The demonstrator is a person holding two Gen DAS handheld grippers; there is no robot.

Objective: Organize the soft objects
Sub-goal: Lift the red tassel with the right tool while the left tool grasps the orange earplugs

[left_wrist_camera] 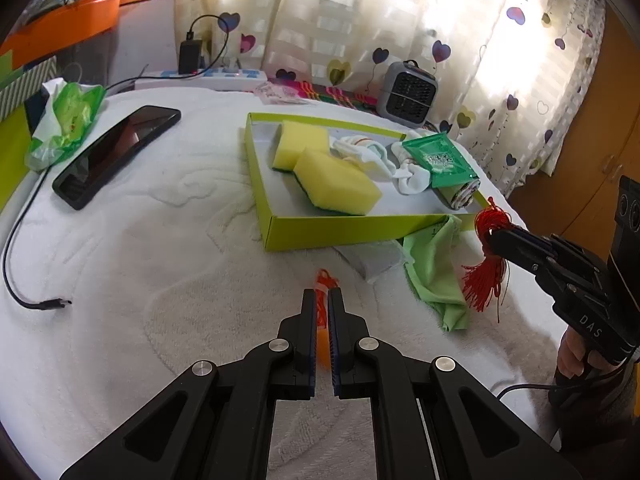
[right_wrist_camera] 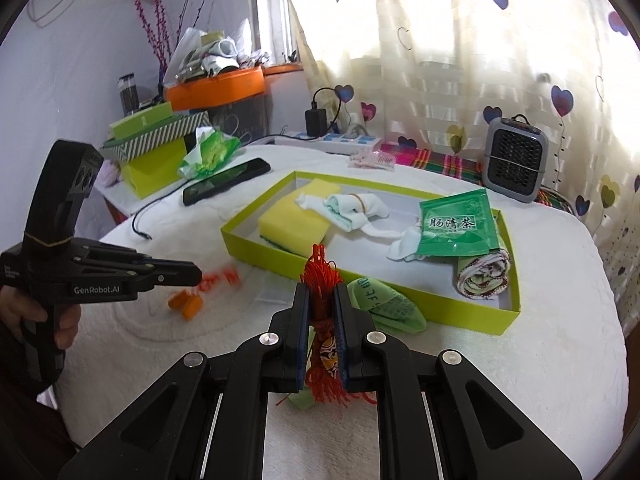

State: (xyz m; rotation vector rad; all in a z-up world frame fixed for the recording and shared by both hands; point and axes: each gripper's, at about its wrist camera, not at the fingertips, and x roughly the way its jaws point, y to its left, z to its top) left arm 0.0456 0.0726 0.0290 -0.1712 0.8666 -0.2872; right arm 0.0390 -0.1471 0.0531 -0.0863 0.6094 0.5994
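My left gripper (left_wrist_camera: 321, 300) is shut on a small clear packet (left_wrist_camera: 322, 320) with red print and orange pieces inside, low over the white bedspread. In the right wrist view the left gripper (right_wrist_camera: 198, 276) shows at the left, and the packet (right_wrist_camera: 218, 278) at its tip is blurred. My right gripper (right_wrist_camera: 321, 292) is shut on a red tassel ornament (right_wrist_camera: 320, 272), just in front of the green box (right_wrist_camera: 260, 246). The left wrist view has this right gripper (left_wrist_camera: 490, 236) with the tassel (left_wrist_camera: 484, 276) hanging from it. Inside the box (left_wrist_camera: 360, 228) lie yellow sponges (left_wrist_camera: 336, 182), white socks (left_wrist_camera: 368, 152), a green tea packet (left_wrist_camera: 436, 156) and a rolled cloth (right_wrist_camera: 484, 276).
A green cloth (left_wrist_camera: 432, 264) lies on the bedspread against the box's near corner. A black phone (left_wrist_camera: 116, 152), a loose cable (left_wrist_camera: 24, 240) and a green tissue pack (left_wrist_camera: 68, 120) sit at the left. A grey heater (left_wrist_camera: 406, 96) and a power strip (right_wrist_camera: 336, 142) stand behind.
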